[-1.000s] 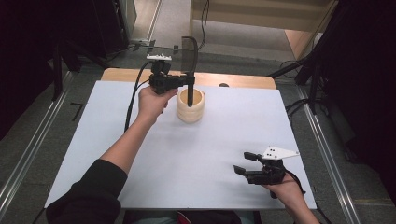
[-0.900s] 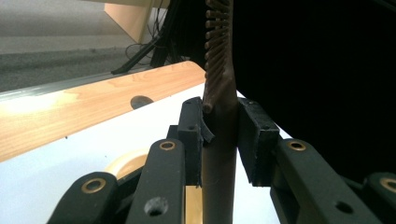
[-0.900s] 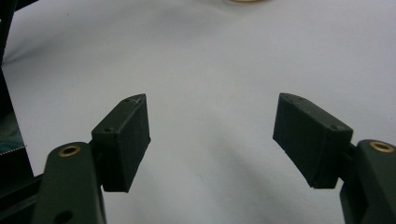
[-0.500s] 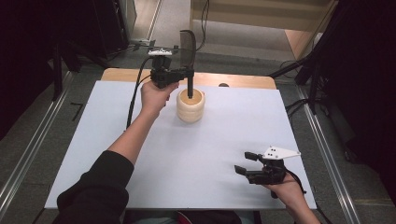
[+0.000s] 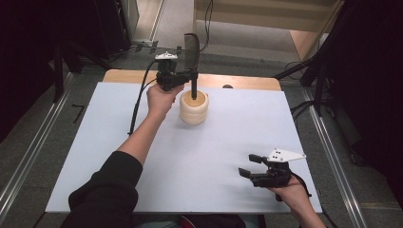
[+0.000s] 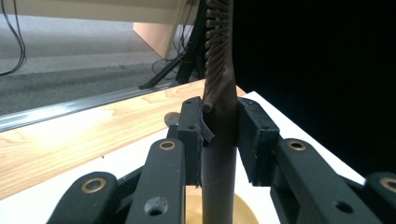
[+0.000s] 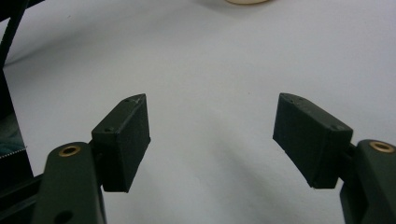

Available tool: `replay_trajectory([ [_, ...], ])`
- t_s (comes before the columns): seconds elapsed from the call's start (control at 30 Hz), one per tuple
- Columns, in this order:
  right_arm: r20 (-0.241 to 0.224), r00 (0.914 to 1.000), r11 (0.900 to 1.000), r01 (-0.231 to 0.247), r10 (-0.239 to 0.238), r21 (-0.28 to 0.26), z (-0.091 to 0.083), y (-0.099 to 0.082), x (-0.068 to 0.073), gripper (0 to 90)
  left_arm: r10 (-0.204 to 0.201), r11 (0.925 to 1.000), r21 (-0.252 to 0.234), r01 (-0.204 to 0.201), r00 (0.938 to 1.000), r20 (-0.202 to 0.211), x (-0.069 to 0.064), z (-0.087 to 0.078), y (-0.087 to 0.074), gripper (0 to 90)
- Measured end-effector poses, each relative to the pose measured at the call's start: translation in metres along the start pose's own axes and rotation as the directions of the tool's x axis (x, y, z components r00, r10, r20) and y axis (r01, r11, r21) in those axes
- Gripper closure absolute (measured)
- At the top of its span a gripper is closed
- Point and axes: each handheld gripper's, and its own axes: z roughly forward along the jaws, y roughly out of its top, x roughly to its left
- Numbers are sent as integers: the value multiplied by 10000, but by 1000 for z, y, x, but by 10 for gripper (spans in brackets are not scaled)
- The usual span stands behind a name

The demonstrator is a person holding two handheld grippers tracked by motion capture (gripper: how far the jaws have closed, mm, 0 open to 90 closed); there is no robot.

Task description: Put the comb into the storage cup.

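Above the holder (image 5: 193,107), left tool (image 6: 219,135) grips an apparently unlabelled comb (image 6: 219,70); right tool (image 7: 212,140) gapes empty.

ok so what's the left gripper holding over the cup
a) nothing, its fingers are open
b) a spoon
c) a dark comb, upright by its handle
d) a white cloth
c: the left gripper is shut on the handle of a dark comb, which stands upright with its lower end in the cup.
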Motion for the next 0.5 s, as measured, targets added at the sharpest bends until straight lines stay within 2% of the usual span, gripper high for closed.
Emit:
replay_trajectory([
  [0.23, -46, 10000, 10000, 25, -25, -26, 0, 0, 0, 253, 33, 9997, 250, -30, 9999, -139, 2, 7, -7, 731],
  [0.5, -66, 10000, 10000, -6, 5, -42, 0, 1, 0, 253, -53, 9998, 196, 56, 9999, -150, 6, 10, -18, 732],
])
